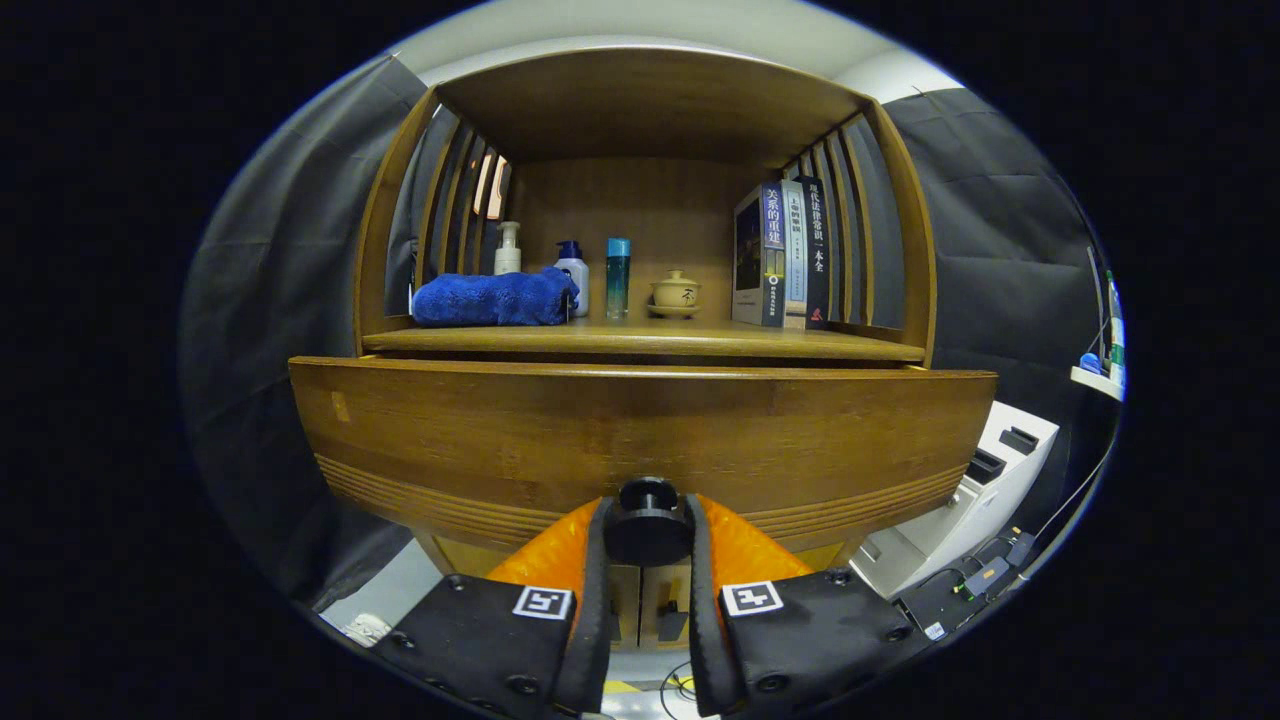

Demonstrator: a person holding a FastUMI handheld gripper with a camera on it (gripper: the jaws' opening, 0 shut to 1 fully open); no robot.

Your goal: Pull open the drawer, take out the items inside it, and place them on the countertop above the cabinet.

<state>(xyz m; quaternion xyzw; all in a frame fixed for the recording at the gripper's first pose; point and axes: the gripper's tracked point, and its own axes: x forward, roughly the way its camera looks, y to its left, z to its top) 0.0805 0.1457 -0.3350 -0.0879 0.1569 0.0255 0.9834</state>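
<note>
Gripper view: gripper [648, 528] fingers clamped on black drawer knob [647, 522]; drawer front [640, 430] directly ahead. Countertop [640, 342] above crowded with blue towel [493, 298], bottles, books [783, 255].

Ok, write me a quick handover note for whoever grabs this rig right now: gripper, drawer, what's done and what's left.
Hand-held gripper: fingers closed on the black round drawer knob, one on each side, both pressing on it.
Drawer: its front stands out ahead of the countertop edge, so it looks partly pulled open. Its inside is hidden from here, so the items can't be told.
Countertop: already holds a blue towel, three bottles, a lidded cup and books; bare wood shows in front of the cup.
Done: knob grasped, pull apparently begun.
Left: finish opening, release the knob, lift the items out, set them on the countertop.
</note>
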